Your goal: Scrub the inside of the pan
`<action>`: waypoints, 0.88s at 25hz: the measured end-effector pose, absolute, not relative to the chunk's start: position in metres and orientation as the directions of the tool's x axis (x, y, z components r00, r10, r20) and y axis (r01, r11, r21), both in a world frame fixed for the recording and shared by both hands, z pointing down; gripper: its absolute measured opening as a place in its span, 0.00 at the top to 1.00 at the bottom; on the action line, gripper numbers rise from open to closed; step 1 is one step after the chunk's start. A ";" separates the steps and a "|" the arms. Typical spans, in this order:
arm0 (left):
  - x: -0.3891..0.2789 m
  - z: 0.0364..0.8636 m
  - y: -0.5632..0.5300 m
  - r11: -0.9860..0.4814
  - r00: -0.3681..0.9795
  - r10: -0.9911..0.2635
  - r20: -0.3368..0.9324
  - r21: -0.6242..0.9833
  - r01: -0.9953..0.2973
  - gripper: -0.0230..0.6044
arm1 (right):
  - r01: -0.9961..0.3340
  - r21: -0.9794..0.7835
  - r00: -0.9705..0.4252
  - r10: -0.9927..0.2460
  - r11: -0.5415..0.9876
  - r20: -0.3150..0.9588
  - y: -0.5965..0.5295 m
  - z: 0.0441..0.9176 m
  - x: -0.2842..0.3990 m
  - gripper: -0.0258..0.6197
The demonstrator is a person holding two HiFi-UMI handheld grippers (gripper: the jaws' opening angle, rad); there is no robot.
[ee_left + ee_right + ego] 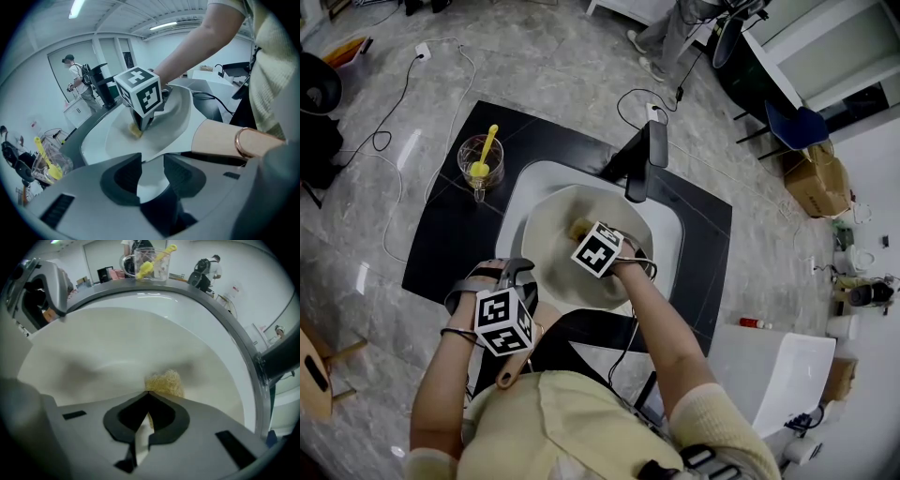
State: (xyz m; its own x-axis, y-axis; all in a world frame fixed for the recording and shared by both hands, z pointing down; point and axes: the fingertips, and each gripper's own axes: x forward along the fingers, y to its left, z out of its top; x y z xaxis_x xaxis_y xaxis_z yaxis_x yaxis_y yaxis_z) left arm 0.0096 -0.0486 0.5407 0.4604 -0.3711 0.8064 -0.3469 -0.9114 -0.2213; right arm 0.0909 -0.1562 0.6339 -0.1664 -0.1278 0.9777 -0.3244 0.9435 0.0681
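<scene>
The left tool (152,161) is at the near edge of the sink (530,183). Its jaws stand wide and press on the pale handle (151,180) of the pan (553,234), one jaw on each side. A hand holds this tool from behind.

The pan is big, round and cream. It sits inside the white sink, which is set in the middle of the black counter (450,234). The handle points to the near edge of the counter.

The right tool (147,392) points steeply down into the pan. Its jaws are closed tight, and they pinch a small yellow sponge (164,383) at their tips. The sponge sticks out past the tips and rests on the inside of the pan, about in the middle. The inside of the pan (117,348) looks smooth and pale all around the sponge.

At the far edge of the sink stands a dark tap (642,159). It reaches out over the far rim of the pan.

Near the far left corner of the counter stands a clear cup (480,159). A yellow brush (487,145) stands in it, leaning on the rim. The cup is well apart from the pan.
</scene>
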 end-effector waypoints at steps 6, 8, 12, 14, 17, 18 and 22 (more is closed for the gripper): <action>0.011 0.541 -0.049 -0.909 0.461 -0.376 0.804 -0.224 -0.352 0.72 | -0.232 -0.030 -0.227 -0.024 0.972 0.974 -0.126 0.633 0.074 0.94; 0.011 0.541 -0.049 -0.908 0.457 -0.377 0.806 -0.225 -0.352 0.72 | -0.225 -0.045 -0.225 -0.007 0.973 0.974 -0.120 0.633 0.073 0.94; 0.011 0.540 -0.049 -0.908 0.458 -0.378 0.805 -0.226 -0.353 0.73 | -0.208 -0.057 -0.203 0.014 0.976 0.979 -0.113 0.631 0.075 0.94; 0.010 0.539 -0.049 -0.908 0.459 -0.378 0.804 -0.225 -0.354 0.73 | -0.197 -0.065 -0.201 0.025 0.978 0.979 -0.109 0.629 0.074 0.94; 0.010 0.540 -0.048 -0.907 0.458 -0.379 0.804 -0.225 -0.355 0.73 | -0.187 -0.078 -0.209 0.038 0.979 0.977 -0.104 0.627 0.073 0.94; 0.010 0.540 -0.049 -0.907 0.458 -0.380 0.804 -0.225 -0.356 0.73 | -0.182 -0.083 -0.210 0.043 0.980 0.977 -0.103 0.626 0.073 0.94; 0.010 0.540 -0.048 -0.906 0.458 -0.381 0.803 -0.225 -0.359 0.73 | -0.156 -0.116 -0.211 0.082 0.981 0.974 -0.095 0.616 0.072 0.94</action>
State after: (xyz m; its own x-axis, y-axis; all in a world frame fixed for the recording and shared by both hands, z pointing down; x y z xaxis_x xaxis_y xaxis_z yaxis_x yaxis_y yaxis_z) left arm 0.0103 -0.0483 0.5397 0.4581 -0.3811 0.8030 -0.3587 -0.9059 -0.2253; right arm 0.0723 -0.0946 0.6159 -0.2114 0.0817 0.9740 -0.1556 0.9810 -0.1160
